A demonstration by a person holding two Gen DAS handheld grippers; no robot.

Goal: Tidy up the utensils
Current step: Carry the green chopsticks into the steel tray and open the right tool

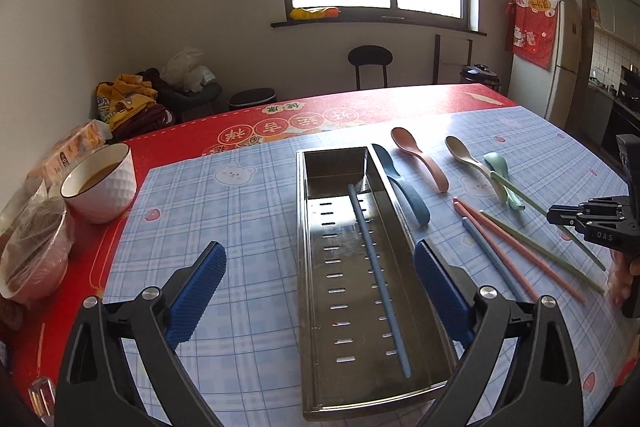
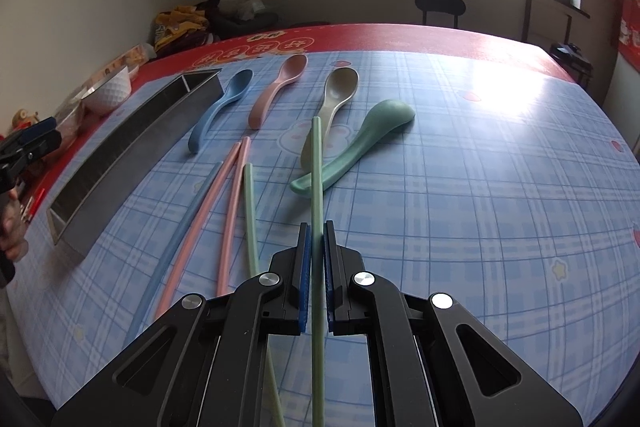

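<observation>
A steel utensil tray [image 1: 320,267] lies lengthwise before my left gripper [image 1: 320,291], which is open above its near end. One blue chopstick [image 1: 378,279] lies inside the tray. My right gripper [image 2: 316,247] is shut on a green chopstick [image 2: 316,167] that points forward over the green spoon [image 2: 360,147]. On the cloth lie a blue spoon [image 2: 222,107], a pink spoon [image 2: 276,89], a beige spoon [image 2: 334,99], two pink chopsticks [image 2: 230,195], a second green chopstick [image 2: 250,219] and a blue chopstick [image 2: 180,227]. The tray shows at left in the right wrist view [image 2: 120,151].
A white bowl of brown liquid [image 1: 102,183] and bagged bowls [image 1: 32,251] stand at the table's left edge. The blue checked cloth [image 2: 480,187] covers a red table [image 1: 240,123]. A stool [image 1: 370,65] and window are behind.
</observation>
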